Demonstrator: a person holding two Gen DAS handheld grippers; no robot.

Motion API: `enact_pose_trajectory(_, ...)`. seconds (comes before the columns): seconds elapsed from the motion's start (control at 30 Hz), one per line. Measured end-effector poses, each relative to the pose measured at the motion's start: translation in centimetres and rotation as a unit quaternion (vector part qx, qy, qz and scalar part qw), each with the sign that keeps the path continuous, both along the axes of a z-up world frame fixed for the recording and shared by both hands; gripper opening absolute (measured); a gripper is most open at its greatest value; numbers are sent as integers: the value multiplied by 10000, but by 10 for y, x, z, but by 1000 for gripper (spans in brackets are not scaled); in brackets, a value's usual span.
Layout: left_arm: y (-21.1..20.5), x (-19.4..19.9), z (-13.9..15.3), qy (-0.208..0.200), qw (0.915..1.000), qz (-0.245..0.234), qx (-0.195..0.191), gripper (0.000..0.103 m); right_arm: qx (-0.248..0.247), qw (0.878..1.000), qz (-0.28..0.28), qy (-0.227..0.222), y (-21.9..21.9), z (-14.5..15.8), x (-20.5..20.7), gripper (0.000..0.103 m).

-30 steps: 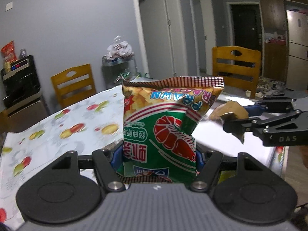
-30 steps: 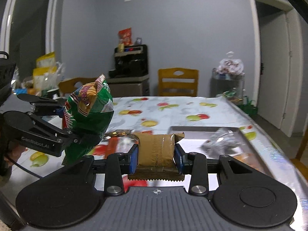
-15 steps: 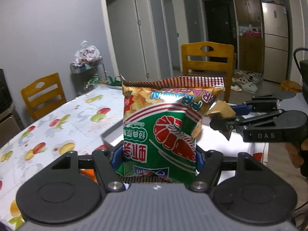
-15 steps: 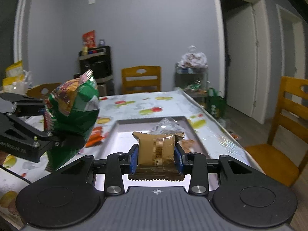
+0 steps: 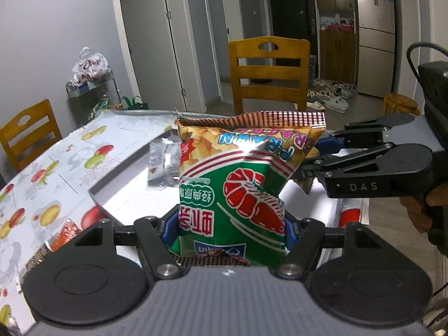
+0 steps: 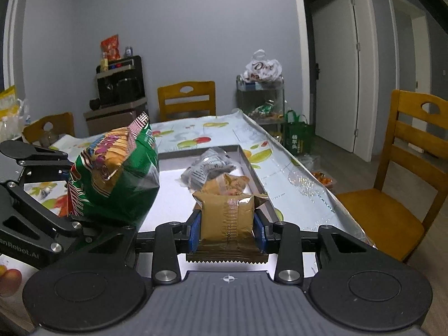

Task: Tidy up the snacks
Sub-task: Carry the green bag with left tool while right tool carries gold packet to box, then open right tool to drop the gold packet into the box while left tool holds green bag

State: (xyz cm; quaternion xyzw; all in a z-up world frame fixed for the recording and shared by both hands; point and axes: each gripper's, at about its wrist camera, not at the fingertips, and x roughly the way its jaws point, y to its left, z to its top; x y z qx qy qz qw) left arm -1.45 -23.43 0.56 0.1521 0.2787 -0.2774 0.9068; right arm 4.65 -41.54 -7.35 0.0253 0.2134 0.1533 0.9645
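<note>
The left gripper [image 5: 232,228] clamped one green prawn-cracker bag [image 5: 240,193] upside down. The right gripper [image 6: 227,231] pinched one gold packet [image 6: 227,225]. Both hung above the near end of one grey tray [image 6: 247,165]; at its twelve o'clock end lay two snacks: a clear wrapper [image 6: 208,165] and a tan pack [image 6: 233,183]. Three wooden chairs [image 6: 187,100] stood around the table [image 6: 282,193].

Prawn cracker bag [image 5: 240,184] was green w/ red prawn, red-white checked top seam. Biscuit packet [image 6: 227,224] was gold-brown, darker ribbed strip down its middle. Tablecloth [image 6: 196,131] was pale w/ red, green & yellow fruit print. Tray [image 6: 249,165] was grey-rimmed, white inside. Chairs [image 5: 268,70] were yellow-brown wood.
</note>
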Motion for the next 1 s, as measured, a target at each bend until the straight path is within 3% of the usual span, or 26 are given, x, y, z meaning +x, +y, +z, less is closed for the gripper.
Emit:
enact_pose_trajectory(0.6, -10, 13, -30, 304, 9992, -157, 214, 68, -348, 9992, 35, 195, 7, -11, 4, 39)
enact_pose_trajectory(1.0, -10, 10, -29, 206, 9992, -209, 274, 70, -278, 9993, 10, 253, 5, -11, 7, 40)
